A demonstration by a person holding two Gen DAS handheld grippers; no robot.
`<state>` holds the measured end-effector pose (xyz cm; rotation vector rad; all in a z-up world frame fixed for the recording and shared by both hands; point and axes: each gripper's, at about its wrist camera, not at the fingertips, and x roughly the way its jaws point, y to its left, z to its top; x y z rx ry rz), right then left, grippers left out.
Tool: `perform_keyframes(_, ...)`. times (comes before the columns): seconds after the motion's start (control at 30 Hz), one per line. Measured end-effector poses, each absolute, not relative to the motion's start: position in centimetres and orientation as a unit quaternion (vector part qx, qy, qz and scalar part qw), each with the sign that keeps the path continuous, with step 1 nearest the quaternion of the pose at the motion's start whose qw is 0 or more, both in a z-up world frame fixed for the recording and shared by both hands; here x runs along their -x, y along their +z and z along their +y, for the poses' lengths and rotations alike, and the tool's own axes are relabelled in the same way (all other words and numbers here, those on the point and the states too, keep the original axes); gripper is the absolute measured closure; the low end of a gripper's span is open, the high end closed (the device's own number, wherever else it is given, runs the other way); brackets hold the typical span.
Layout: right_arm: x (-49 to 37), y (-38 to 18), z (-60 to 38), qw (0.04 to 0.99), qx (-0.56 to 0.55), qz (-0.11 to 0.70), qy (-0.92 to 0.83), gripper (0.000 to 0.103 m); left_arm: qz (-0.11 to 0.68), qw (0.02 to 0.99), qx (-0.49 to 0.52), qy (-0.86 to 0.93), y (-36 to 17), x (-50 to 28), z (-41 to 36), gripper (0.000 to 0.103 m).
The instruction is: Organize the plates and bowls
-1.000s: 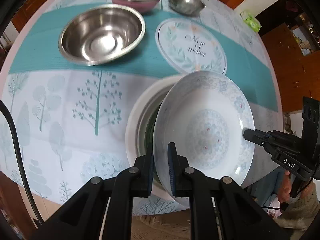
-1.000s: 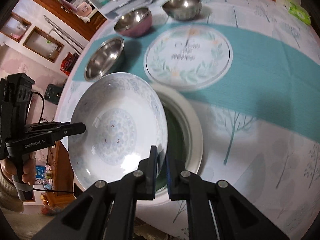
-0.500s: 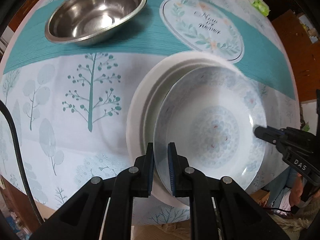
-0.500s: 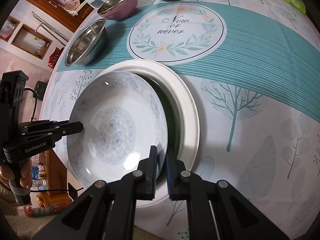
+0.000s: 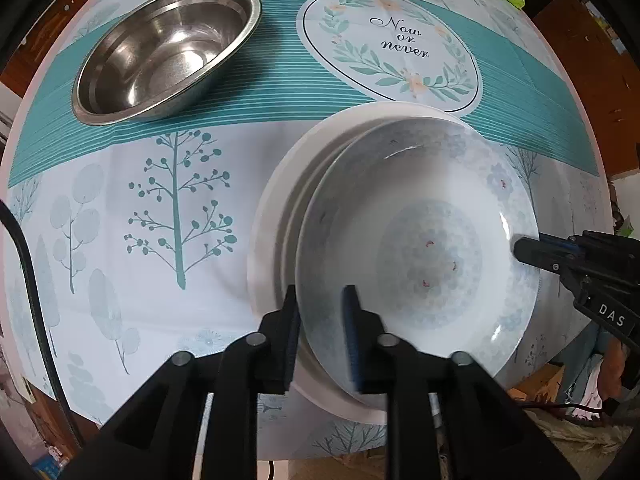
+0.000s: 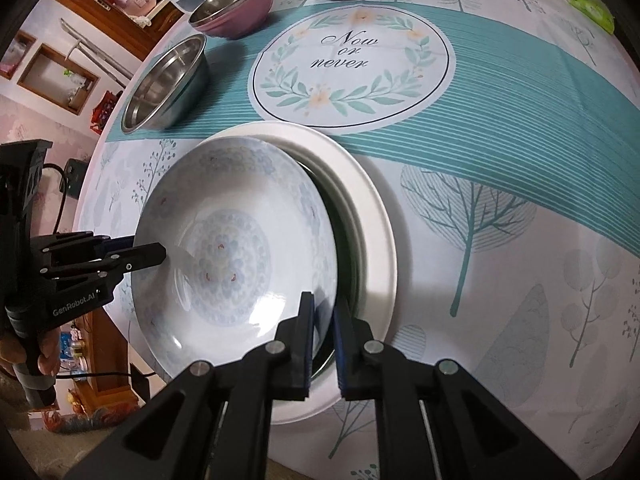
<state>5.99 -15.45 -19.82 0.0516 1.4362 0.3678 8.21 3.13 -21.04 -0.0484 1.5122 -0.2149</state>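
Your left gripper (image 5: 320, 332): black, blue pads, silver screws, "GenRobot.AI" on its side. Right gripper (image 6: 322, 336): same build, marked "DAS". Black cable (image 5: 28, 292) on your left.

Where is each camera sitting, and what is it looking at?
Left wrist: sits on the left claw, looking down at the patterned plate; its jaws are opening around the rim.
Right wrist: sits on the right claw, pinching the opposite rim; a hand shows.
Both views share the plate, white plate, steel bowl and each other's claw.
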Motion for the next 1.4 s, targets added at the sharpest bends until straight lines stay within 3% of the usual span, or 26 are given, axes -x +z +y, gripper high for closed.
perform_keyframes(0.13,-5.8,-19.6,-15.1,0.742,-0.008,0.651,0.162,0.092,0.676,0.730,0.022,-0.098,-20.5,-8.2,2.7,0.057)
perform_keyframes(0.2,-5.7,-19.3,-15.0,0.745,-0.002,0.647,0.160,0.092,0.671,0.736,0.016,-0.093,-20.3,-8.1,2.4,0.042)
perform_keyframes(0.27,-5.6,-18.9,-14.9,0.750,0.003,0.642,0.159,0.088,0.664,0.742,0.016,-0.090,-19.8,-7.9,2.3,0.036)
perform_keyframes(0.43,-5.1,-17.4,-14.8,0.763,0.001,0.624,0.168,0.078,0.661,0.744,0.044,-0.085,-18.9,-7.6,3.0,0.032)
perform_keyframes(0.93,-1.3,-14.2,-13.5,0.782,0.019,0.590,0.201,0.068,0.614,0.780,0.107,-0.056,-13.6,-2.4,5.4,0.026)
perform_keyframes(1.13,-0.7,-13.0,-13.2,0.790,0.017,0.575,0.212,0.067,0.580,0.809,0.089,-0.036,-10.5,-0.8,6.0,0.025)
perform_keyframes(1.4,-1.0,-11.2,-12.2,0.802,0.014,0.557,0.215,0.067,0.522,0.849,0.075,-0.013,-6.5,-1.0,8.0,0.014)
